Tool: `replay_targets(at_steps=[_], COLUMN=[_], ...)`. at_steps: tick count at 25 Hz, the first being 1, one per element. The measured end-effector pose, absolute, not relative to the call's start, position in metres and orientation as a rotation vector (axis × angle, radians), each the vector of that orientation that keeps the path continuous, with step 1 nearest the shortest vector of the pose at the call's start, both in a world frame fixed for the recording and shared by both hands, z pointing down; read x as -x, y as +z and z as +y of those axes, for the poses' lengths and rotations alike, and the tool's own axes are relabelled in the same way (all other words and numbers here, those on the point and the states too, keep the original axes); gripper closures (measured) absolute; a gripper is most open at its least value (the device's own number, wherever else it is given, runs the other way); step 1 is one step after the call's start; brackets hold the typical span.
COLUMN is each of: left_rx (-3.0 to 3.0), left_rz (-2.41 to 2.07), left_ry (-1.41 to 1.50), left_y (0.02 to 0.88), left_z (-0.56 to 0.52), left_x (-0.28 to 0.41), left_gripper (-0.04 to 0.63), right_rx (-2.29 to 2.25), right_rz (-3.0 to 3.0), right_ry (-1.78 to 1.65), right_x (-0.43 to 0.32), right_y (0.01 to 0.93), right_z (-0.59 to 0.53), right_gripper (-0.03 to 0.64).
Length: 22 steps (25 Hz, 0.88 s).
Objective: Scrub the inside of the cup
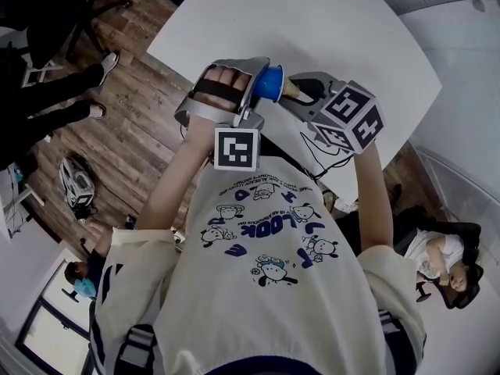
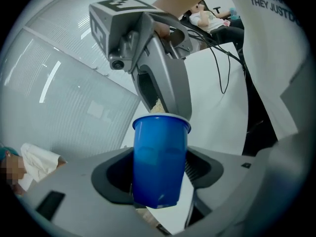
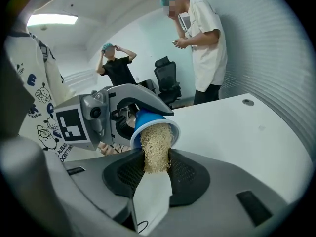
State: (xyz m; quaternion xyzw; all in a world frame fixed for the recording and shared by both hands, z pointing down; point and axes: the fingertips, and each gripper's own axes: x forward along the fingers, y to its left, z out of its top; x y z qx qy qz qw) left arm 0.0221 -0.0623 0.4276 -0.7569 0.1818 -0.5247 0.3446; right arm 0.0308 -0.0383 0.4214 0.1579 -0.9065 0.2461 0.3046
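A blue plastic cup [image 2: 160, 162] sits between the jaws of my left gripper [image 2: 160, 174], which is shut on its sides. In the head view the cup [image 1: 270, 83] is held above the table's near edge, mouth toward my right gripper [image 1: 306, 92]. My right gripper [image 3: 157, 174] is shut on a tan loofah scrubber [image 3: 157, 149] with a white handle part [image 3: 150, 201]. The scrubber's tip is inside the mouth of the cup [image 3: 142, 120]. From the left gripper view the loofah [image 2: 157, 106] shows just over the cup's rim, under the right gripper [image 2: 163, 78].
A white table [image 1: 336, 30] lies beneath the grippers, with a black cable [image 2: 223, 63] trailing across it. Wooden floor [image 1: 133, 131] is to the left. Two people [image 3: 202, 48] [image 3: 116, 65] stand beyond the table near an office chair [image 3: 165, 78]. Another person sits at the right [image 1: 437, 256].
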Motion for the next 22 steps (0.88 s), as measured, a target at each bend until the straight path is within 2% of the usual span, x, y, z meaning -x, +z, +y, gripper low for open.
replay_targets(at_steps=[10, 22], left_rx=[1.854, 2.019], left_rz=[0.409, 0.373], left_ry=[-1.324, -1.404], left_y=[0.423, 0.428], left_z=[-0.060, -0.053], left_x=[-0.028, -0.021], left_gripper=[0.268, 0.270], right_rx=[-0.380, -0.401], right_rz=[-2.408, -2.424], right_ry=[0.804, 0.511], right_x=[-0.028, -0.019], right_y=[0.422, 0.414], right_z=[-0.033, -0.037], right_gripper=[0.502, 0.505])
